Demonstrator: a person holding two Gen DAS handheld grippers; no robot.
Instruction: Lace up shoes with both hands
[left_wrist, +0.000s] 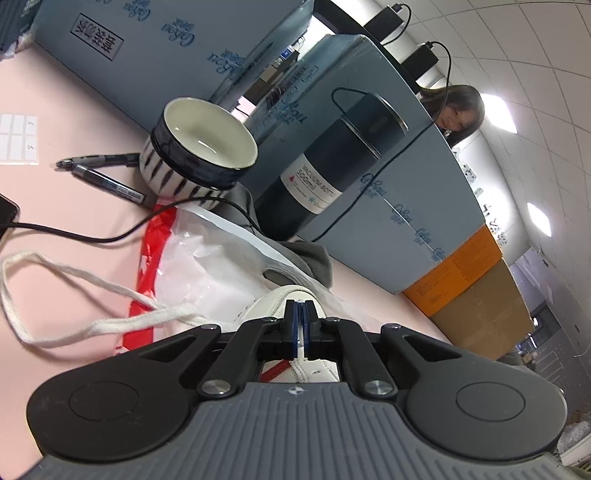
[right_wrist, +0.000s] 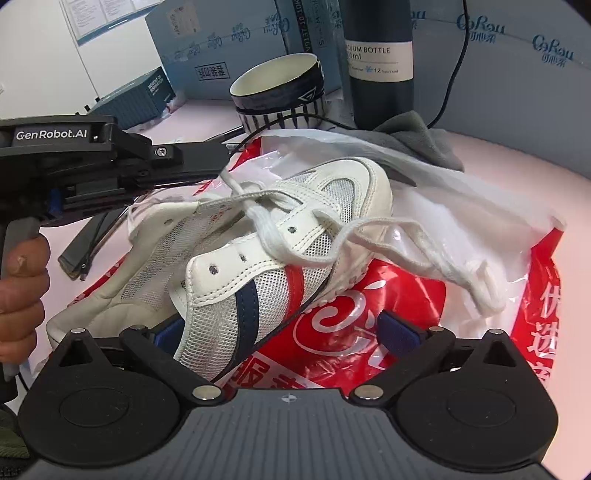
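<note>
A white mesh shoe (right_wrist: 266, 258) with navy and red stripes lies on its side on a red-and-white plastic bag (right_wrist: 417, 295). Its white lace (right_wrist: 373, 236) threads the front eyelets; one loose end trails right over the bag. My left gripper (right_wrist: 218, 162) reaches in from the left, held by a hand (right_wrist: 18, 291). In the left wrist view, my left gripper (left_wrist: 301, 315) is shut on a thin white strip, apparently the lace, whose slack (left_wrist: 55, 280) loops left. My right gripper (right_wrist: 284, 332) is open, with the shoe's heel side between its fingers.
A striped bowl (right_wrist: 277, 88) and a dark vacuum bottle (right_wrist: 380, 55) stand behind the shoe, with a grey cloth (right_wrist: 417, 136) beside them. Pens (left_wrist: 103, 177) and a black cable (left_wrist: 74, 232) lie on the pink table (left_wrist: 55, 92). Blue boxes (left_wrist: 166, 44) wall the back; a person (left_wrist: 458, 114) sits beyond.
</note>
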